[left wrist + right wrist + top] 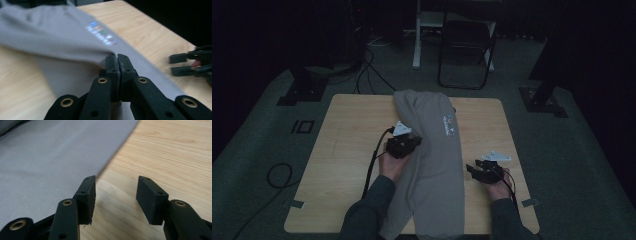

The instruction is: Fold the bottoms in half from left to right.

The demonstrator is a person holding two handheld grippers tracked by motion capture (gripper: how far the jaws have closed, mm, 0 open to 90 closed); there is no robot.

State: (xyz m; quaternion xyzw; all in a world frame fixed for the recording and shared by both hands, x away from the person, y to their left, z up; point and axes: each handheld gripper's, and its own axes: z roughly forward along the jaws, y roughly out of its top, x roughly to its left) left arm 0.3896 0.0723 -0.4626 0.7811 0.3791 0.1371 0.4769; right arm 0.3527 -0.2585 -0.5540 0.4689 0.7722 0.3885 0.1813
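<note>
While your left claw (117, 58) pinches the grey garment's (432, 150) edge, the right claw (115, 195) stands spread, holding nothing.
The garment runs lengthwise down the counter (347, 150); its free long edge lies just left of your right claw.

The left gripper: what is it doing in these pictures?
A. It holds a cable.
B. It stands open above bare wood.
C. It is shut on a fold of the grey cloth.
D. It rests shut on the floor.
C: in the left gripper view the left gripper has its jaws pressed together on a fold of the grey cloth, lifting it off the table.
</note>
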